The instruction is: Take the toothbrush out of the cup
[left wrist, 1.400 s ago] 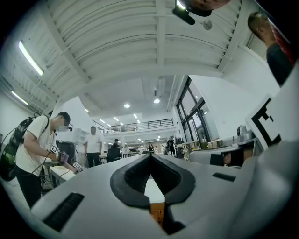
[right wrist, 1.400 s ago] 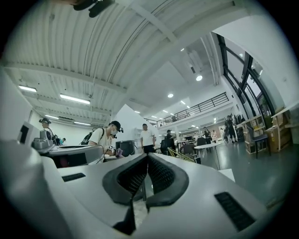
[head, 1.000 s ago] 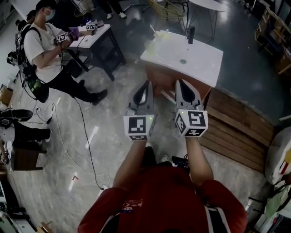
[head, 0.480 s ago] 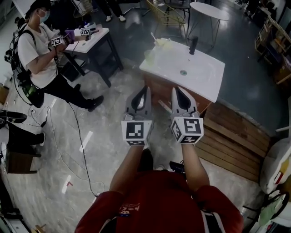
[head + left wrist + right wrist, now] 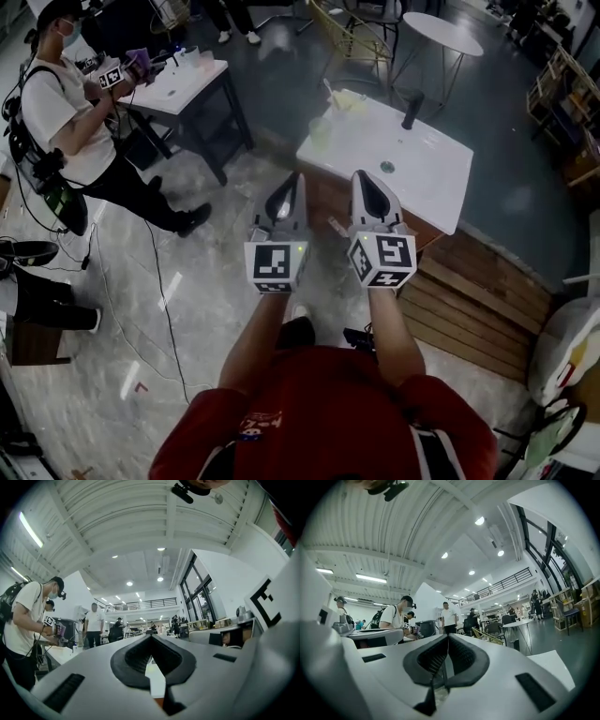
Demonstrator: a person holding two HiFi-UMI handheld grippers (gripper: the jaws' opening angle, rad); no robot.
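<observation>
The left tool (image 5: pixel 296 176) and the right tool (image 5: pixel 360 175) are held up side by side in front of the person, each with its jaws pressed together and nothing between them. Both point toward a white tabletop (image 5: pixel 422 164) ahead. The cup (image 5: pixel 321 133) stands at that tabletop's far left corner, well apart from both tools, with the toothbrush (image 5: pixel 328 92) sticking up out of it, tilted. A black cylinder (image 5: pixel 411 111) stands further right
</observation>
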